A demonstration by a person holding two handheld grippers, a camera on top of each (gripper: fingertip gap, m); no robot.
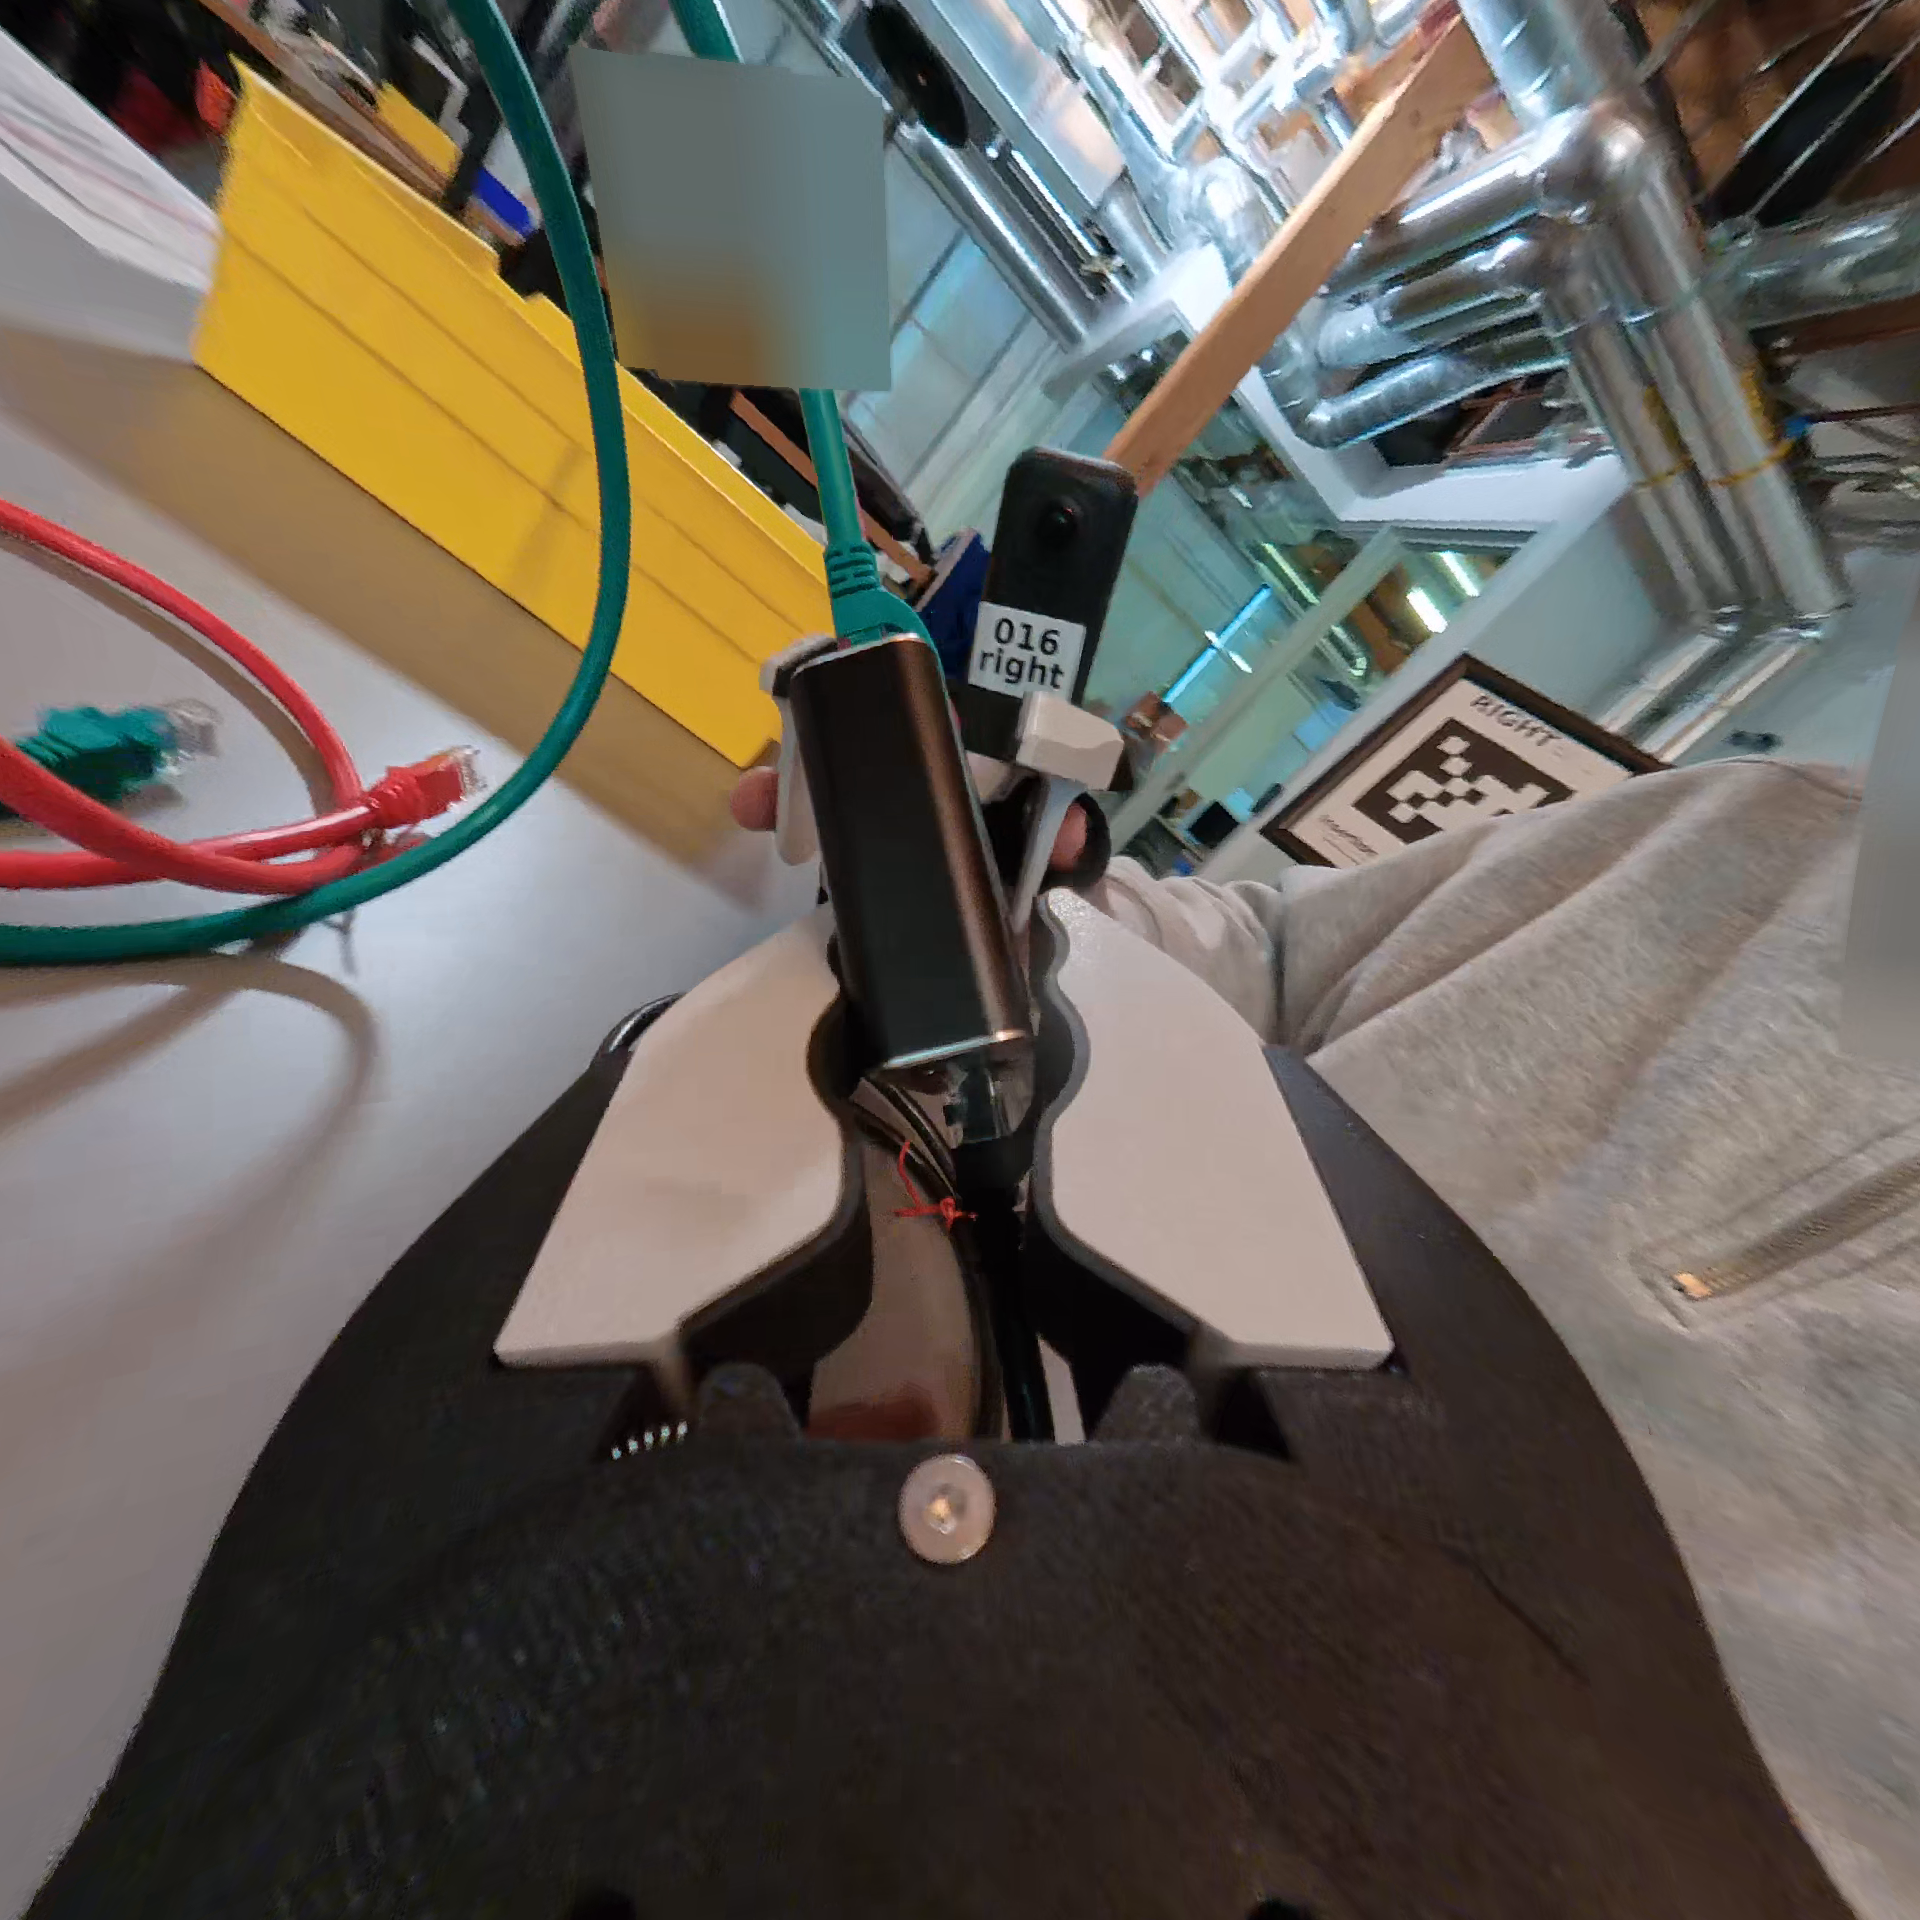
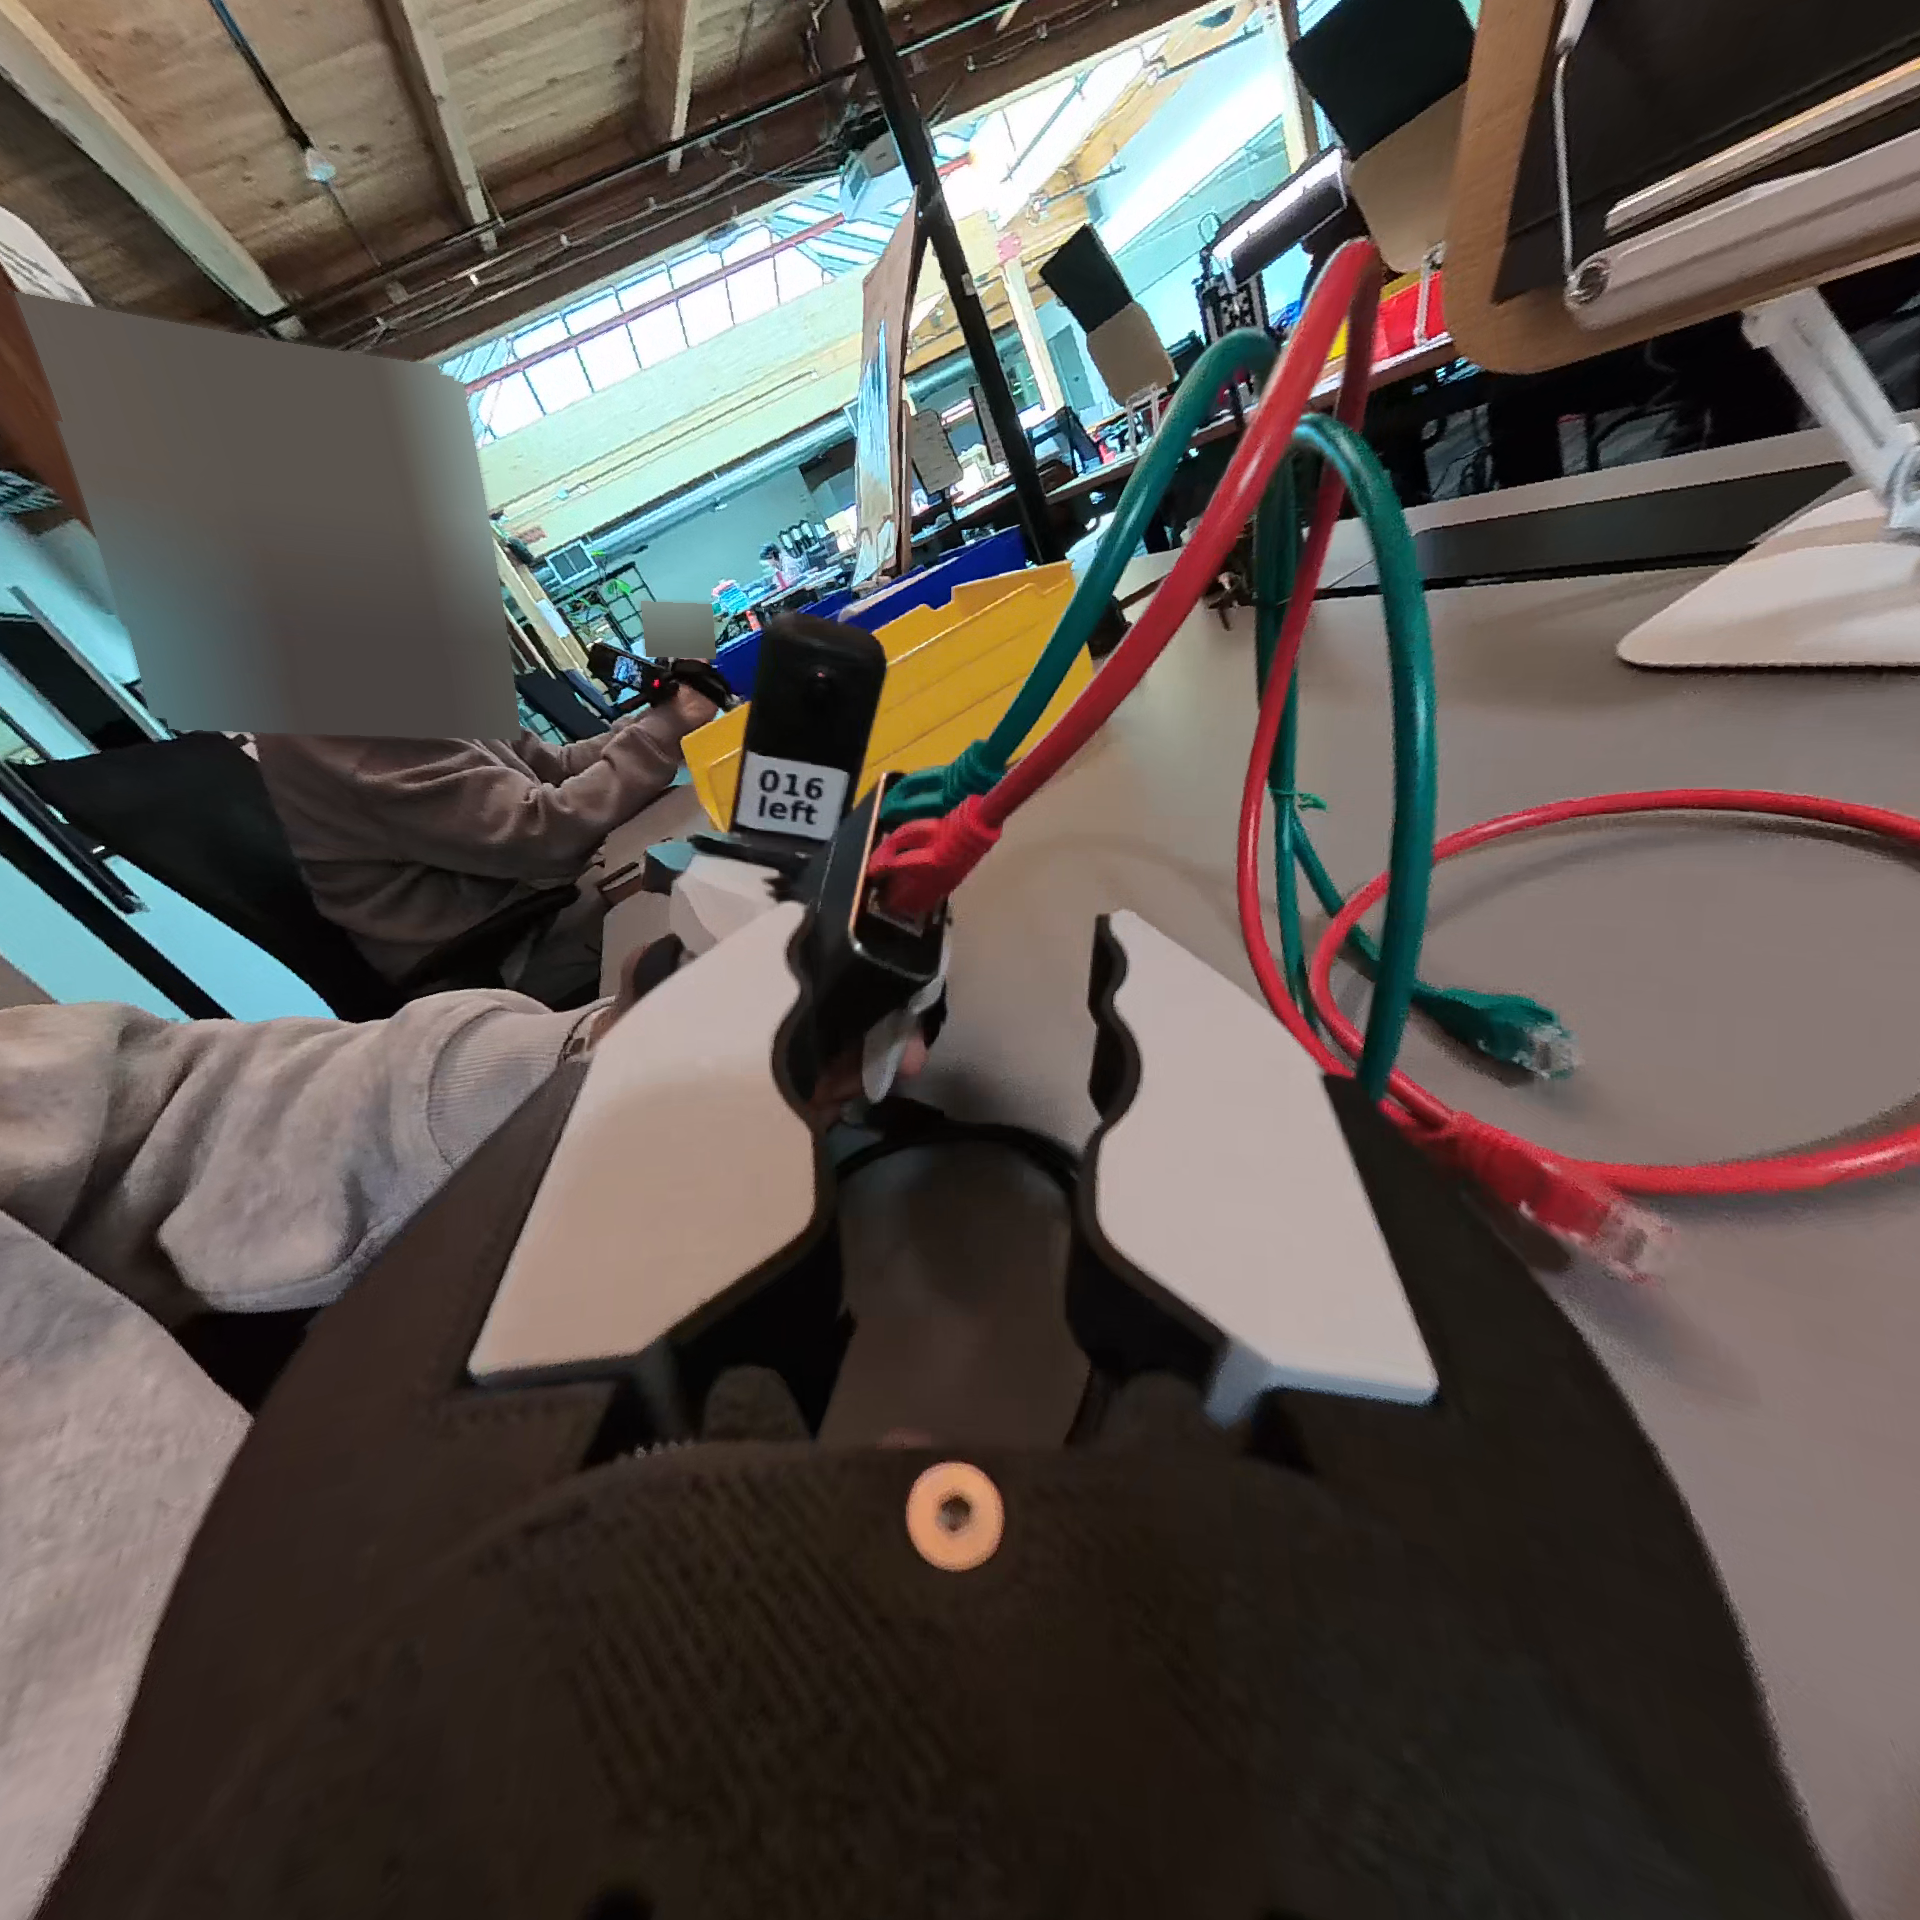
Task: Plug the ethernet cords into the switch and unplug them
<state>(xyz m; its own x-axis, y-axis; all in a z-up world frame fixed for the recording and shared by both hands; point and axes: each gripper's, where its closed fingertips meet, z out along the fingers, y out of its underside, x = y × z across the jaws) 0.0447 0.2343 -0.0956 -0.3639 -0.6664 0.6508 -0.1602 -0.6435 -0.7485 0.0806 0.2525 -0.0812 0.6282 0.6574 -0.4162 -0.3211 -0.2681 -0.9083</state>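
Observation:
My left gripper (image 1: 940, 977) is shut on a black switch (image 1: 914, 852) and holds it above the table. In the left wrist view a green cord's plug (image 1: 857, 592) sits in the switch's far end. In the right wrist view the switch (image 2: 873, 925) carries a green plug (image 2: 935, 790) and a red plug (image 2: 925, 862) side by side. My right gripper (image 2: 945, 1008) is open, with the switch close to its left finger. It also shows in the left wrist view (image 1: 920, 800), its fingers on either side of the switch. A loose green plug (image 2: 1507, 1034) and a loose red plug (image 2: 1558, 1205) lie on the table.
Yellow bins (image 1: 468, 395) stand along the table's far side. A white monitor stand (image 2: 1766, 603) is at the right. Red and green cord loops (image 2: 1392, 727) arch over the table. A seated person (image 2: 436, 831) is off to the left. A grey sleeve (image 1: 1558, 1039) is close by.

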